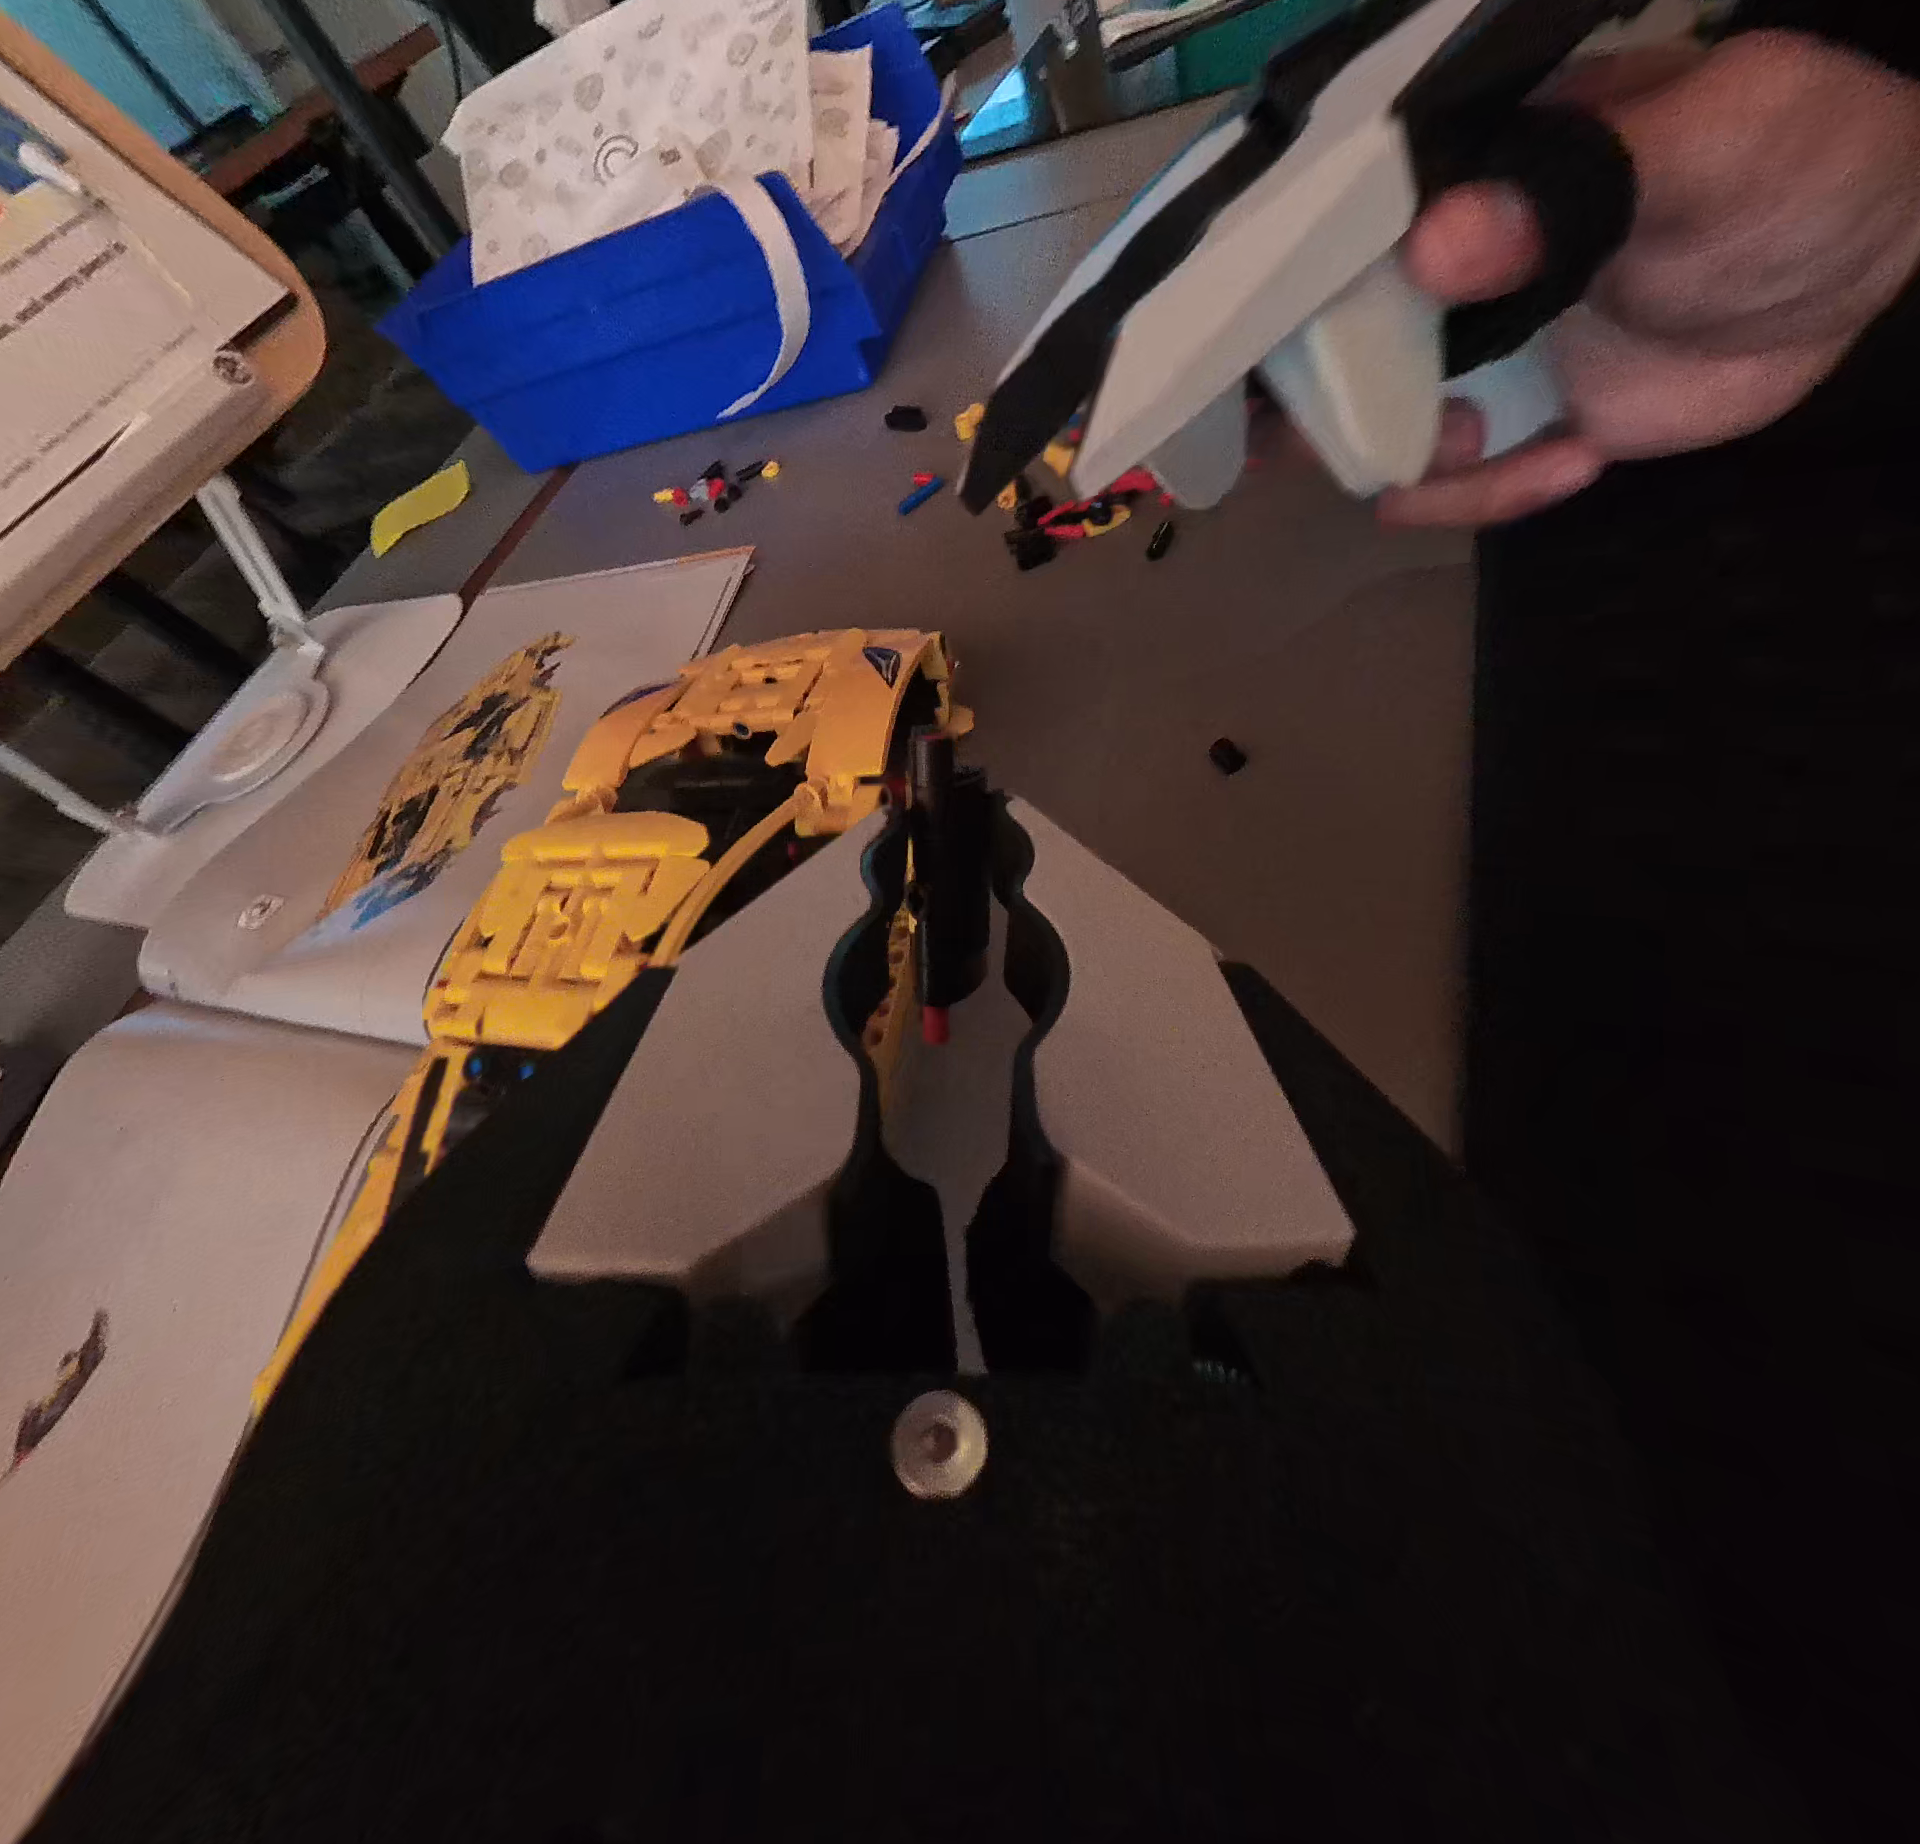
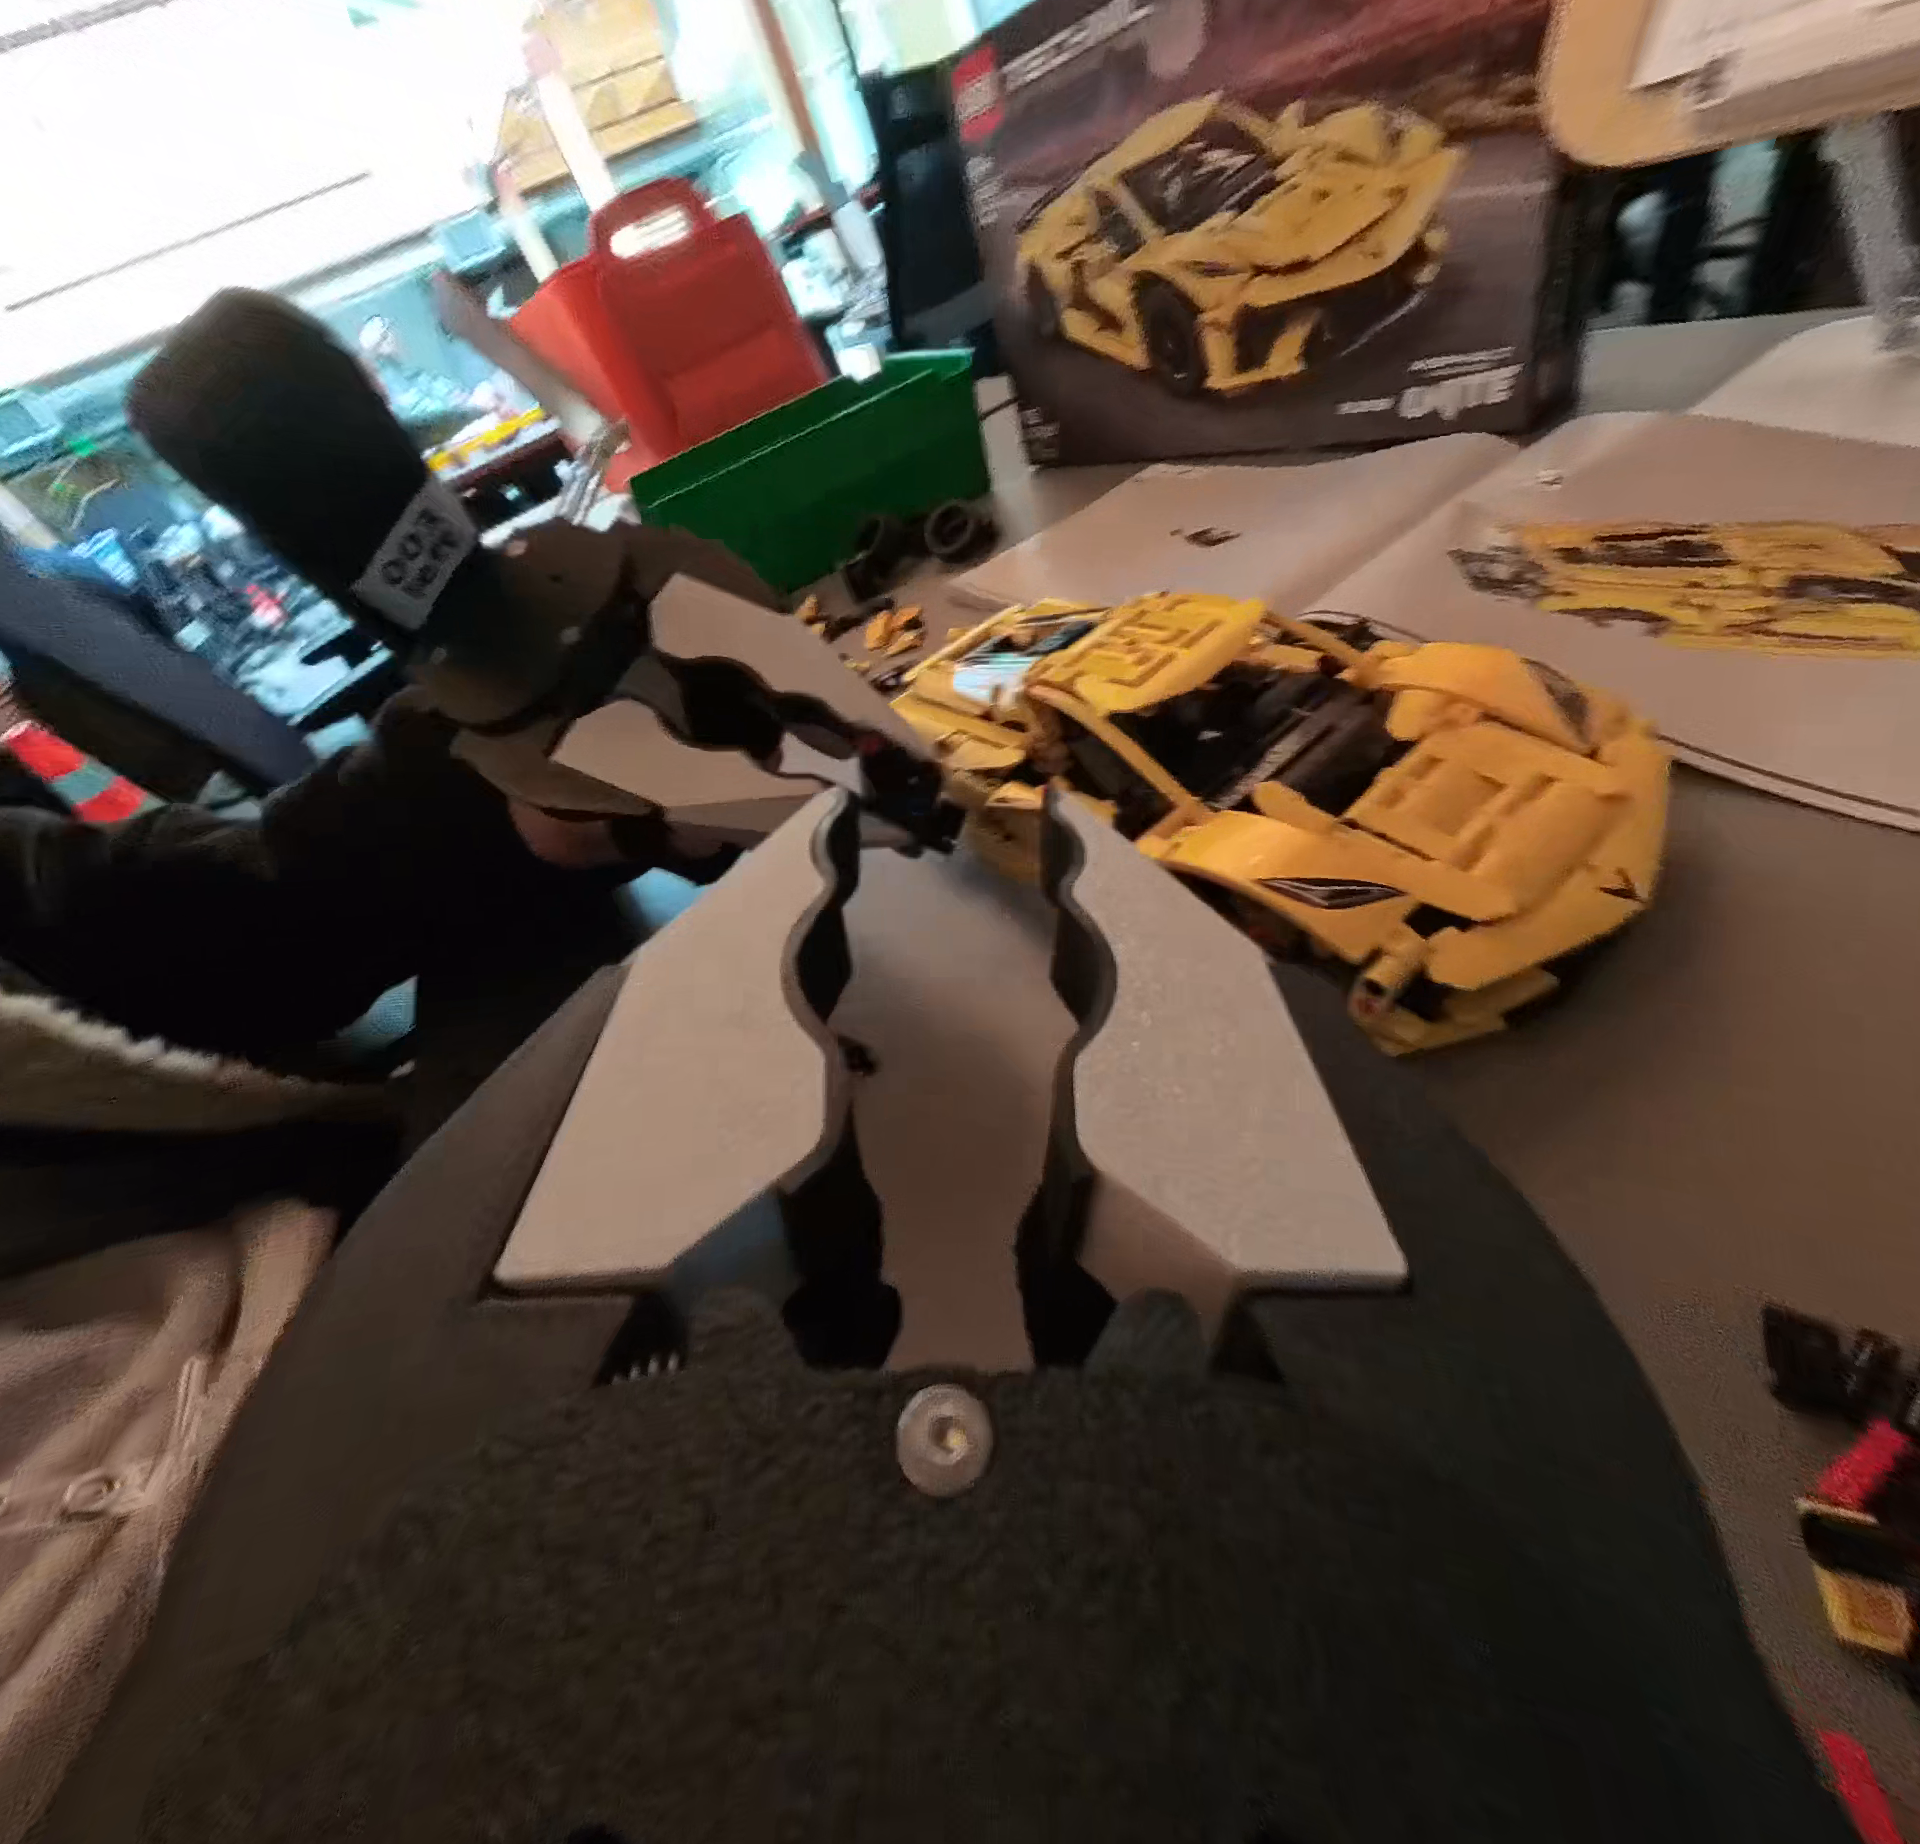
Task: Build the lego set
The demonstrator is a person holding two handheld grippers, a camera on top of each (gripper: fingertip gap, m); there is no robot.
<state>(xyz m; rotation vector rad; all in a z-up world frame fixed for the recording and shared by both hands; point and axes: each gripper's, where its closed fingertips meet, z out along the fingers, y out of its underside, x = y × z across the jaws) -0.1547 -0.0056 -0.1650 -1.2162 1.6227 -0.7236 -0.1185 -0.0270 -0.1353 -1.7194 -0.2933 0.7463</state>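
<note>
The yellow lego car (image 2: 1299,786) sits on the grey table (image 1: 1195,672), its body mostly built, with a dark open cabin and a few loose-looking panels at the nose. It partly overlaps the open instruction booklet (image 1: 582,672), whose pages show the same yellow car.

Closest to the car's side, the left gripper (image 1: 940,828) is clamped on a slim black lego piece (image 1: 951,880) with a red end, holding it just against the car's edge. The piece runs lengthwise between the fingers, which are nearly together around it.

The right gripper (image 2: 951,818) hovers a little back from the car, angled down toward it, its fingers spread with nothing between them. From the left wrist view, a hand (image 1: 1704,267) holds that gripper raised above the table.

Beyond the car lie scattered small loose pieces (image 1: 1049,516) in black, red, yellow and blue. Farther behind them stands a blue bin (image 1: 665,329) stuffed with patterned paper. On the car's other side stand a green bin (image 2: 821,464) and the set's box (image 2: 1268,236).
</note>
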